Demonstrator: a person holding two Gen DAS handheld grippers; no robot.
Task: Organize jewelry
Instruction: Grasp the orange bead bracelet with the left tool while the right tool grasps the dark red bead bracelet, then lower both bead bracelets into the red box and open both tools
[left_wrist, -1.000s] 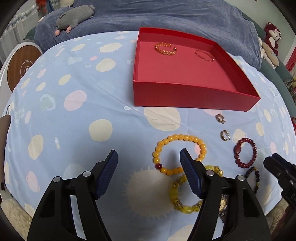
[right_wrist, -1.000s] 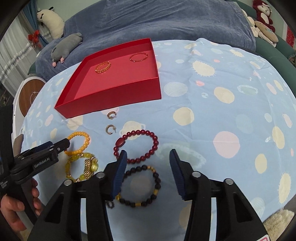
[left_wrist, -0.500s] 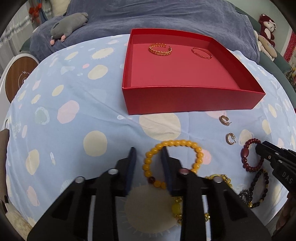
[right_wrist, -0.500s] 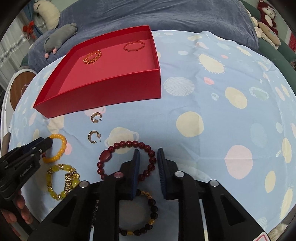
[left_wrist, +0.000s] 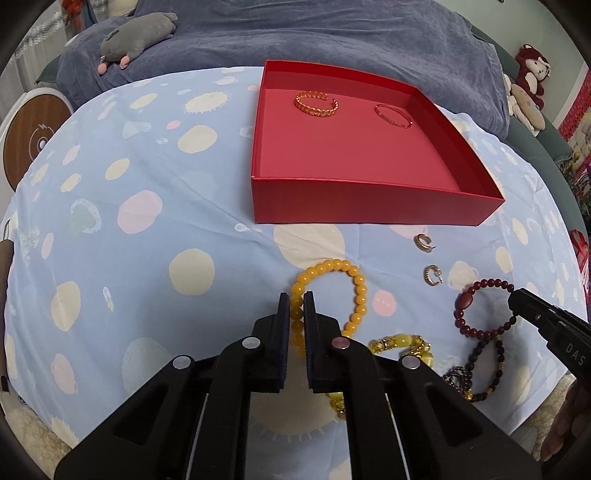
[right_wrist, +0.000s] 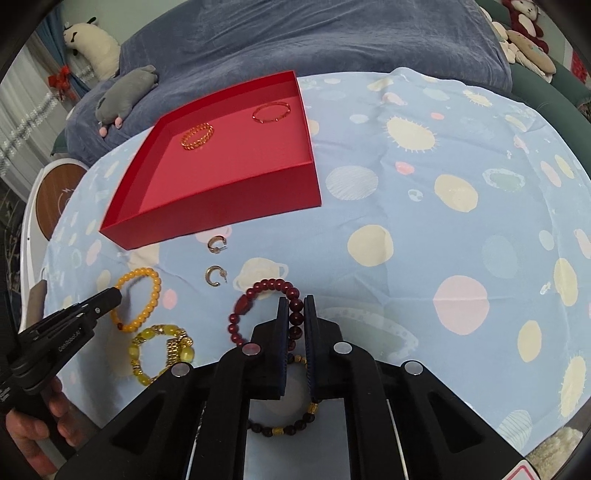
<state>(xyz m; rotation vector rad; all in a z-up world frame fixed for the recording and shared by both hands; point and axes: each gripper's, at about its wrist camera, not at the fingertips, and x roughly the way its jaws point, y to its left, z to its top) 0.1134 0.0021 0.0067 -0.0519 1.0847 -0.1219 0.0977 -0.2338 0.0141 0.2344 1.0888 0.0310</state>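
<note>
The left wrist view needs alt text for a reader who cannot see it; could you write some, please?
The left tongs are shut on an orange bead bracelet lying on a spotted blue cloth. Behind it, a red tray holds two gold bangles.

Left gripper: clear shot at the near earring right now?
Probably not yet: the left gripper is shut on the orange bead bracelet. Nothing lies between it and the near earring.
</note>
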